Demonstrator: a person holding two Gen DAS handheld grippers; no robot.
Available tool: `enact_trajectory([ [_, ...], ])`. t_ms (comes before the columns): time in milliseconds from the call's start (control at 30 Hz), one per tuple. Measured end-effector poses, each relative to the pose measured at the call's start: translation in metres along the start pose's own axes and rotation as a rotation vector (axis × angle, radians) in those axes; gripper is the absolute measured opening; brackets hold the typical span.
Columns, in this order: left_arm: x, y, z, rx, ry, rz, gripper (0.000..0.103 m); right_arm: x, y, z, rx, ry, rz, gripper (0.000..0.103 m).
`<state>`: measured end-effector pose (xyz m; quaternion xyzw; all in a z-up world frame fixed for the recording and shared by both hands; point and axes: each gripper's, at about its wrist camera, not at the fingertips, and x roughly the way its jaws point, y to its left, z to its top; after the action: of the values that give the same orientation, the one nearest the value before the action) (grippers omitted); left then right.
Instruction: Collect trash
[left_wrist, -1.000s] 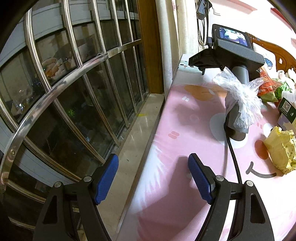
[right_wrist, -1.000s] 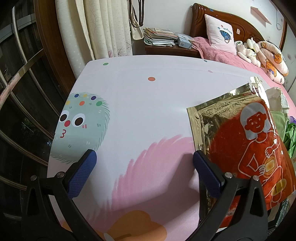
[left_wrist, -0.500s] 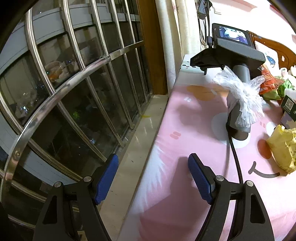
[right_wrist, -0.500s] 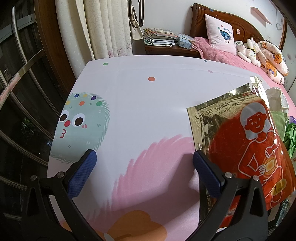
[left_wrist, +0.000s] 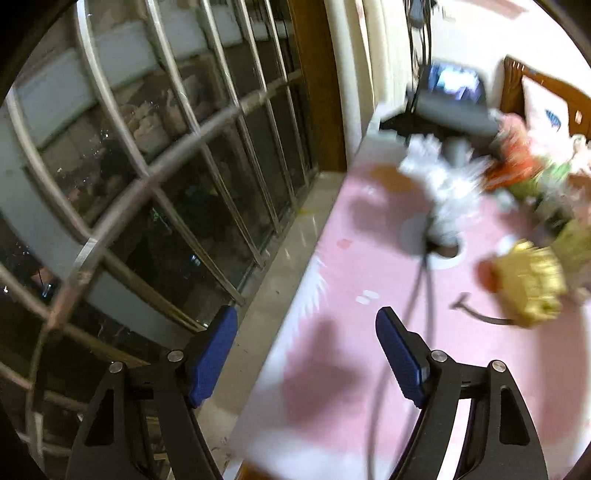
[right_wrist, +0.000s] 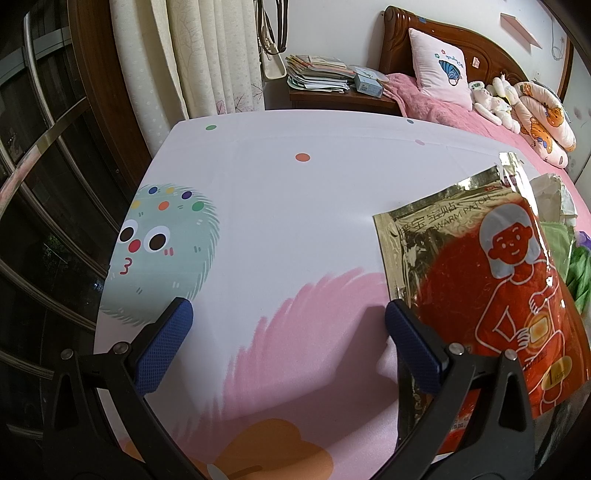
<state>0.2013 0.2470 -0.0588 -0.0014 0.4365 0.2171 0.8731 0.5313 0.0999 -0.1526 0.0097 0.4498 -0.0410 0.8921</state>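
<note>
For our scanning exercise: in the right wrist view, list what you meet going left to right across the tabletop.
Green fuzzy cartoon face → orange dot → red and gold warm patch packet → green wrapper at the right edge.

The left wrist view is now motion-blurred. The left gripper (left_wrist: 306, 354) has pulled back and turned: more of the pink desk (left_wrist: 369, 332) shows, and the crumpled yellow wrapper (left_wrist: 528, 284) and white plastic bag (left_wrist: 443, 184) sit further into frame, with the window bars (left_wrist: 147, 177) shifted.
</note>
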Motion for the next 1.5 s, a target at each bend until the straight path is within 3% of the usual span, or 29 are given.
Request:
enact_trajectory([
  [367,-0.153,0.044,-0.013,-0.167,-0.096,-0.131,0.079,0.000,0.000,0.000,0.000,0.000,0.000,0.103],
  [533,-0.185,0.051,-0.007,-0.227,-0.125,-0.221,0.081,0.000,0.000,0.000,0.000,0.000,0.000,0.103],
  [667,-0.197,0.048,0.003,-0.202,-0.163,-0.243,0.081,0.000,0.000,0.000,0.000,0.000,0.000,0.103],
  [867,-0.188,0.047,0.025,-0.138,-0.183,-0.286,0.081,-0.001,0.000,-0.001,0.000,0.000,0.000,0.103],
  [1167,-0.135,0.068,0.081,-0.066,-0.199,-0.351,0.081,-0.001,0.000,-0.001,0.000,0.000,0.000,0.103],
  [1500,-0.090,0.064,0.134,0.073,-0.255,-0.431,0.081,0.000,0.000,0.000,0.000,0.000,0.000,0.103],
])
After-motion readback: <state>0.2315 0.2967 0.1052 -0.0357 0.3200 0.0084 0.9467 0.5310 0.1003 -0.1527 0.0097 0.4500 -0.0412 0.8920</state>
